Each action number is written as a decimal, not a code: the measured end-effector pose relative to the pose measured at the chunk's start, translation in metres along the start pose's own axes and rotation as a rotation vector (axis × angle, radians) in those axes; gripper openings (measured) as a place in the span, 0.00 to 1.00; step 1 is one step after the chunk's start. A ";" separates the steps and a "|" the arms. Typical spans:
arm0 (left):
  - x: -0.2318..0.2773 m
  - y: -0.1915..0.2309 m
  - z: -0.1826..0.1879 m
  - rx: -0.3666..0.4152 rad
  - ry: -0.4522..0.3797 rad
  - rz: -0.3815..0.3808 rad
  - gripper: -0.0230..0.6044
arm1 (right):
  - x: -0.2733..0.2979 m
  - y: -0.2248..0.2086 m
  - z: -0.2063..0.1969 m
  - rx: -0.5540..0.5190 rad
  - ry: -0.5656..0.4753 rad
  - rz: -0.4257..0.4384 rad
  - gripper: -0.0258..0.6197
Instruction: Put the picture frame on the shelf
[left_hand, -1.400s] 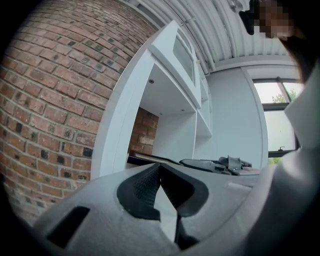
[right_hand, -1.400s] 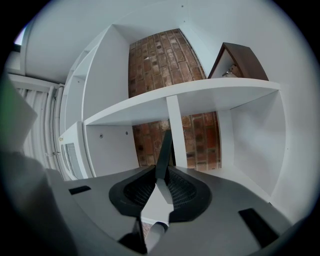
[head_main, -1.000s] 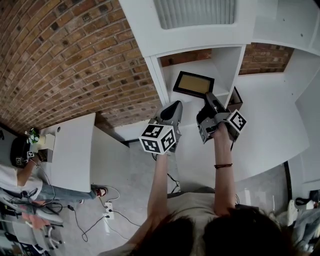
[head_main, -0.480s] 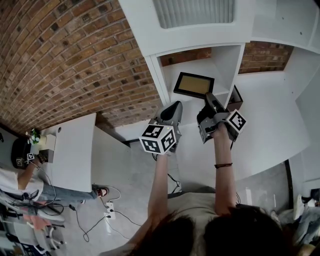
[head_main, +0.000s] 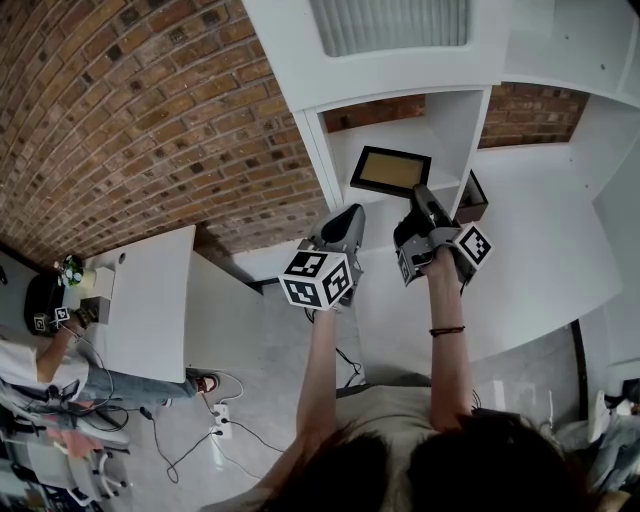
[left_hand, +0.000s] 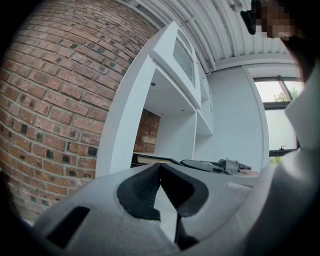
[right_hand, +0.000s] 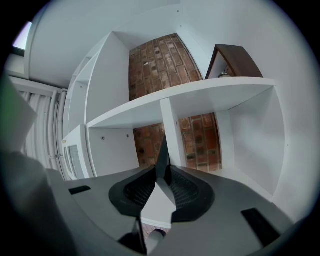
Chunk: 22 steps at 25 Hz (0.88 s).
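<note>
Your right claw (head_main: 420, 192) has its jaws closed most of the way onto the picture frame (head_main: 390, 170), pinching it by its near lower corner. In the right gripper view the frame (right_hand: 161, 150) shows edge-on as a thin dark sliver rising from between the ribbed pads (right_hand: 186, 187) of that claw (right_hand: 161, 167). The frame, black-bordered with a tan middle, sits inside the open compartment of the white shelf (head_main: 312, 145), with red brick showing behind the compartment. No view shows whether its far edge rests on the shelf board. Your left claw (head_main: 352, 212) hangs just beside the right one, a little lower and in front of the shelf's left upright, apart from the frame. In the left gripper view the tips of that claw (left_hand: 159, 167) meet with nothing between them, and beyond them the frame (left_hand: 152, 159) appears as a flat dark slab reaching out from the upright, with the right claw (left_hand: 220, 165) on its other end. A second frame (head_main: 470, 196), of brown wood, stands in the next compartment to the right of the upright. At the far left a person (head_main: 40, 365) sits by a white table (head_main: 150, 300) against the brick wall (head_main: 150, 120).
</note>
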<state>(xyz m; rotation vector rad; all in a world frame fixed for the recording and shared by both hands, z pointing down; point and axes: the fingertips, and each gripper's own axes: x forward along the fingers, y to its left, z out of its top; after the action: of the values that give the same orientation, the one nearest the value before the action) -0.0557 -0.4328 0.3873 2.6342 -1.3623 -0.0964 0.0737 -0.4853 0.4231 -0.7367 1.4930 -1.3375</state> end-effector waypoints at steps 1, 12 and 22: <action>-0.001 0.000 0.000 0.001 0.000 0.001 0.05 | 0.000 0.000 0.000 -0.001 0.000 0.002 0.15; -0.010 0.001 -0.001 0.005 0.003 0.008 0.05 | -0.003 -0.003 -0.004 -0.006 0.019 0.020 0.20; -0.017 -0.005 -0.006 -0.003 0.010 -0.002 0.05 | -0.014 -0.005 -0.011 0.017 0.015 0.035 0.22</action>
<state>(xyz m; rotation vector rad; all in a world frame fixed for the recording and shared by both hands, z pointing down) -0.0607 -0.4152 0.3914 2.6307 -1.3555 -0.0857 0.0674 -0.4694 0.4305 -0.6882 1.4983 -1.3311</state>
